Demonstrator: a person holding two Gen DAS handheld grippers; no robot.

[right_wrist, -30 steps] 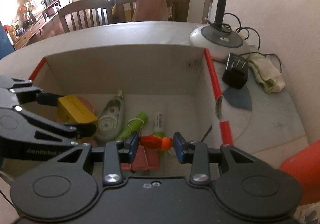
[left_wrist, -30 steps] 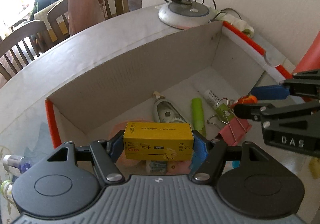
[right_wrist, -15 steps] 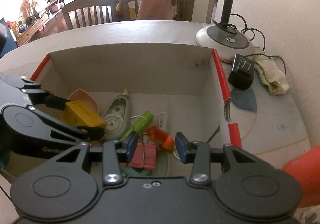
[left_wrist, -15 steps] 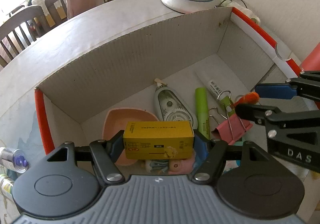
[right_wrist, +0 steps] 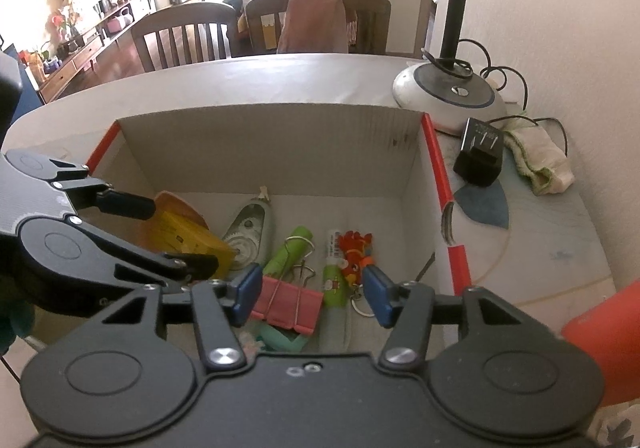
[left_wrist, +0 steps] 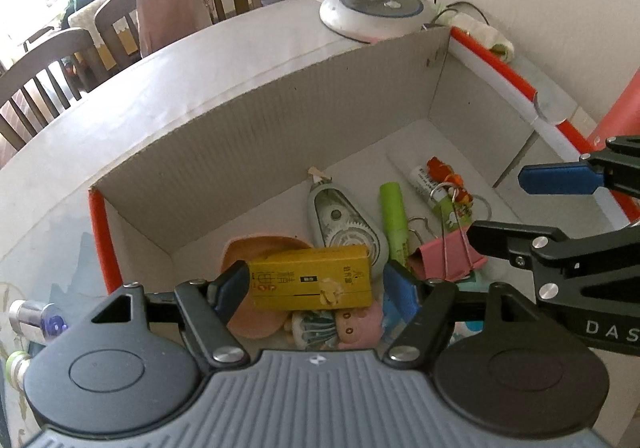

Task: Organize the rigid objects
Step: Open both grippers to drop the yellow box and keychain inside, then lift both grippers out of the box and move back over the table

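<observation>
Yellow carton [left_wrist: 310,277] sits between the jaws of the left gripper [left_wrist: 316,286], above the near-left corner of the cardboard box [left_wrist: 260,151].

Rectangular carton, yellow with dark print, a black bar label and a torn pale tab on the facing side; its left end meets the left pad, while a gap shows at the right pad, so it looks released, the jaws having just eased wider. It leans over a pink dish [left_wrist: 256,248] and small figurines [left_wrist: 340,322]. Right gripper [right_wrist: 311,292] jaws have just been opening and stand apart, gripping nothing, over a pink binder clip [right_wrist: 286,306]. An orange figure keychain [right_wrist: 354,252] lies on the box floor beside a green marker [right_wrist: 290,252] and a grey tape dispenser [right_wrist: 250,232], toward the right wall.
</observation>
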